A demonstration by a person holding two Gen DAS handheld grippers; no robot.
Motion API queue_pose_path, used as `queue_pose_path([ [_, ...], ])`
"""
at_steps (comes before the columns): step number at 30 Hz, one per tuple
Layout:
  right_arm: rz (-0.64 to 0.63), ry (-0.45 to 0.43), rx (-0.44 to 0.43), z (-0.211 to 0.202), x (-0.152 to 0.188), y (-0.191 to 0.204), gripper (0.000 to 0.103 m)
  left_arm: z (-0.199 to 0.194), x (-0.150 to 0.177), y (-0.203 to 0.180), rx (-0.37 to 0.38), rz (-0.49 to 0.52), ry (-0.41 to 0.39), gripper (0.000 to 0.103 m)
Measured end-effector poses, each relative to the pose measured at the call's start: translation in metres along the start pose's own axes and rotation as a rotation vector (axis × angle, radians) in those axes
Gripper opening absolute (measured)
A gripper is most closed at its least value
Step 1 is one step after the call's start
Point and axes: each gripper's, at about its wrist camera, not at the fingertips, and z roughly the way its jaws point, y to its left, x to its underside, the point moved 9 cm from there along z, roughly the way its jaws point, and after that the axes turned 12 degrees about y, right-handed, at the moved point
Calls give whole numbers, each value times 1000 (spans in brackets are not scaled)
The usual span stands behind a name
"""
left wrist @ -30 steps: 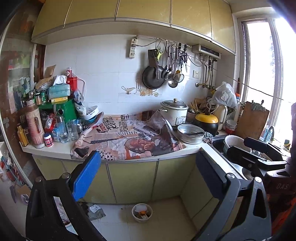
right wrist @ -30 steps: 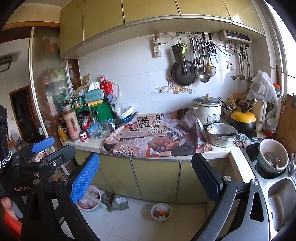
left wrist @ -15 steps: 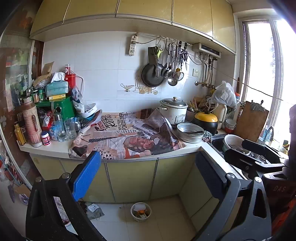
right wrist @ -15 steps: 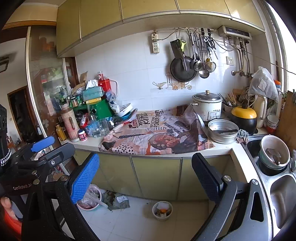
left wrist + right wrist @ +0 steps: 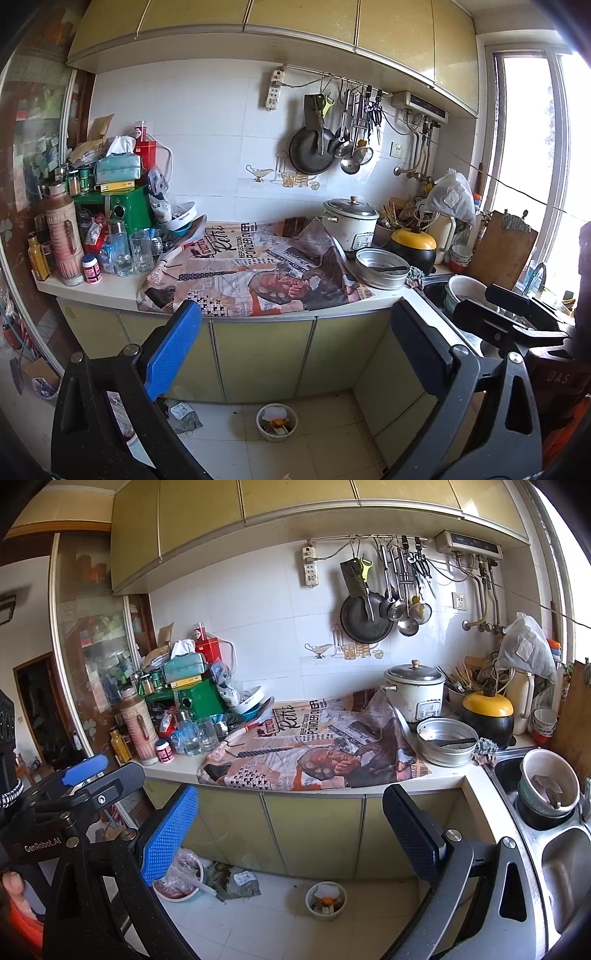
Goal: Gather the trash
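A crumpled newspaper-print sheet [image 5: 258, 273] [image 5: 314, 753] covers the middle of the counter. On the floor below stand a small white bowl of scraps [image 5: 277, 422] [image 5: 325, 901], a crumpled wrapper [image 5: 183, 417] [image 5: 236, 882] and a pink basin with a plastic bag [image 5: 179, 878]. My left gripper [image 5: 295, 343] is open and empty, held in the air in front of the cabinet doors. My right gripper [image 5: 291, 830] is likewise open and empty, and it also shows at the right edge of the left wrist view [image 5: 509, 317].
Bottles, glasses and boxes [image 5: 92, 229] crowd the counter's left end. A rice cooker [image 5: 349, 221], a metal pan [image 5: 382, 263] and a black-and-yellow pot [image 5: 413, 243] stand at the right. A steel sink [image 5: 554, 867] holding bowls runs along the right. Pans and utensils hang on the tiled wall.
Both views drift only slightly. Both grippers stay open and nothing has been taken hold of.
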Motion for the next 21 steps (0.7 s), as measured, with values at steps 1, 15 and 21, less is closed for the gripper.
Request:
queue_pose_path([
  [1,0,0,0,0,0,0,99,1,0,0,3,-1,4,102],
  [15,2,12,-9,5,-4,0,99,5,0,5,2,-8,14,102],
  [21,18,26,-11,16,-8,-7,99,18,-2,7,4,-2,33,103],
])
